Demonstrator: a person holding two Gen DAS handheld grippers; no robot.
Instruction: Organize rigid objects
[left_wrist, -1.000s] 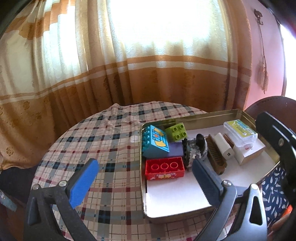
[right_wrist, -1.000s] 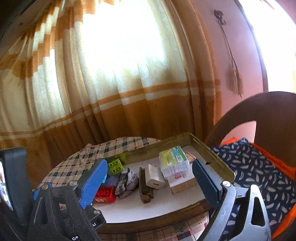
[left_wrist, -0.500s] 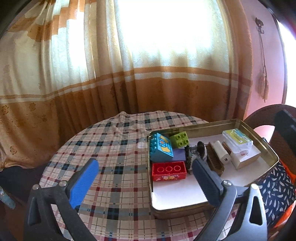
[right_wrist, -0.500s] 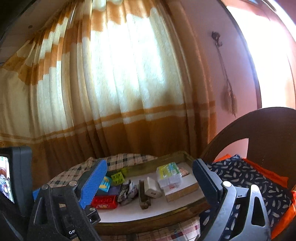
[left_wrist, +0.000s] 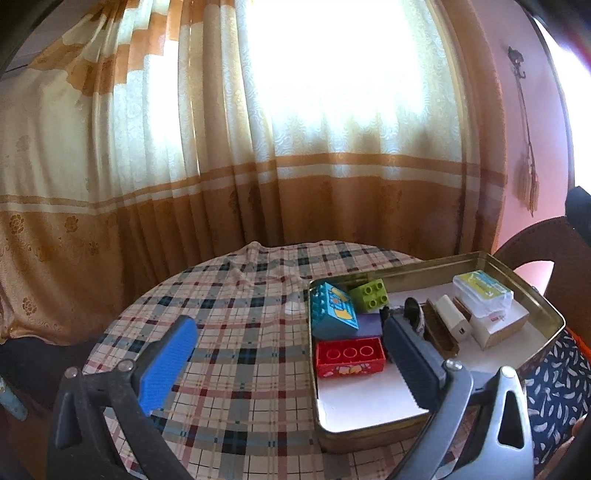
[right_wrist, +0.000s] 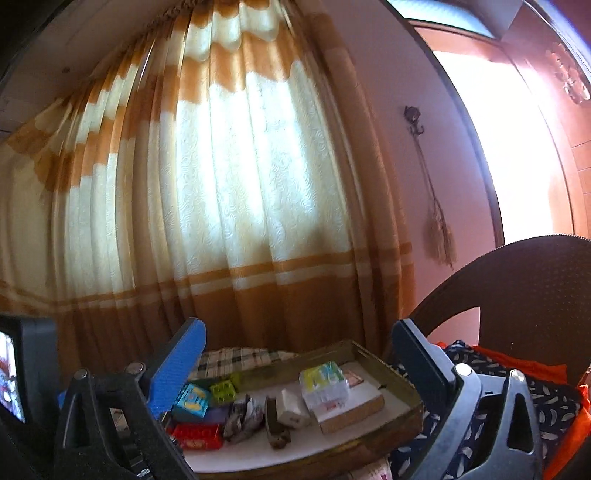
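A gold tin tray (left_wrist: 517, 273) on the checked table holds a red brick (left_wrist: 349, 356), a blue brick (left_wrist: 334, 310), a green brick (left_wrist: 369, 293), a brown brush (left_wrist: 439, 332), a white charger (left_wrist: 454, 323) and a clear box (left_wrist: 482, 297) on a carton. My left gripper (left_wrist: 290, 360) hangs open over the cloth left of the tray, nothing between its fingers. My right gripper (right_wrist: 299, 363) points level at the tray (right_wrist: 384, 363) from the near side. Its jaws are opening wide and hold nothing. The red brick (right_wrist: 197, 435) and clear box (right_wrist: 325, 382) lie beyond it.
The round table (left_wrist: 221, 302) wears a plaid cloth with a small white bit (left_wrist: 293, 306) beside the tray. A striped curtain hangs behind. A dark wooden chair (right_wrist: 517, 295) with a patterned cushion (right_wrist: 546, 398) stands right of the tray.
Both views have tipped upward, so the tray sits lower and smaller. The right gripper has drawn back from the tray and its jaws have spread wider. The tray's contents have not moved.
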